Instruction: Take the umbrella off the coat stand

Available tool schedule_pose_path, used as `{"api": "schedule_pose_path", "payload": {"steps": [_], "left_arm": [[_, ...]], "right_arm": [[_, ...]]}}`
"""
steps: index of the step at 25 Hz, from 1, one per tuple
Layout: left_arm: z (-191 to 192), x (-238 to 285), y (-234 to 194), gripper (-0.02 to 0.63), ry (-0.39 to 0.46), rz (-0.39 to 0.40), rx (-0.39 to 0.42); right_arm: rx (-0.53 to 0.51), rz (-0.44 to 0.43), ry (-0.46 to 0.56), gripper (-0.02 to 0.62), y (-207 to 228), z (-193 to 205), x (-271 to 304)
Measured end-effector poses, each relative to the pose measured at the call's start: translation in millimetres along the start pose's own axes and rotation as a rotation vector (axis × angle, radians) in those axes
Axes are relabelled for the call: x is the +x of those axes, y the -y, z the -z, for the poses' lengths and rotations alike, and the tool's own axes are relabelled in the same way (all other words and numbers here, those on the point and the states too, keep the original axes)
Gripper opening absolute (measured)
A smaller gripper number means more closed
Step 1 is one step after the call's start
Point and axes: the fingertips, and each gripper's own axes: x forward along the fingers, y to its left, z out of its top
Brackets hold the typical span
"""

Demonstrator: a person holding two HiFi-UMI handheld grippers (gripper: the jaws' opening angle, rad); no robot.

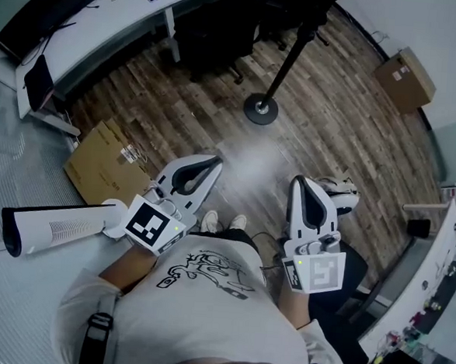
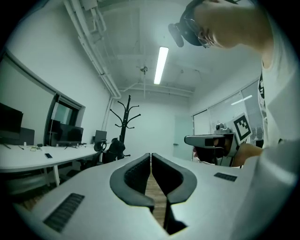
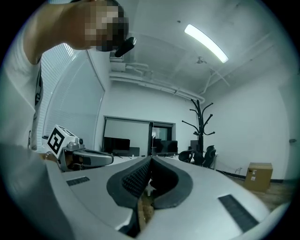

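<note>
The left gripper (image 1: 214, 164) and the right gripper (image 1: 303, 182) are both closed on nothing, held level near the body. The coat stand (image 1: 285, 68) is far ahead across the wood floor (image 1: 341, 123). Best to walk close and part one pair of jaws before reaching. The umbrella cannot be made out on it from here.
</note>
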Motion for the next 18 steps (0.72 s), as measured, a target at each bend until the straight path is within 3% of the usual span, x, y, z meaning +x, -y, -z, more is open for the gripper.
{"api": "schedule_pose_path", "payload": {"steps": [8, 18], "left_arm": [[-1, 12, -15, 0.029, 0.008, 0.002, 0.0], [-5, 60, -26, 0.029, 0.005, 0.008, 0.016]], "right_arm": [[-0.008, 0.002, -0.004, 0.009, 8, 4, 14], [0.001, 0.012, 0.023, 0.009, 54, 7, 40]]}}
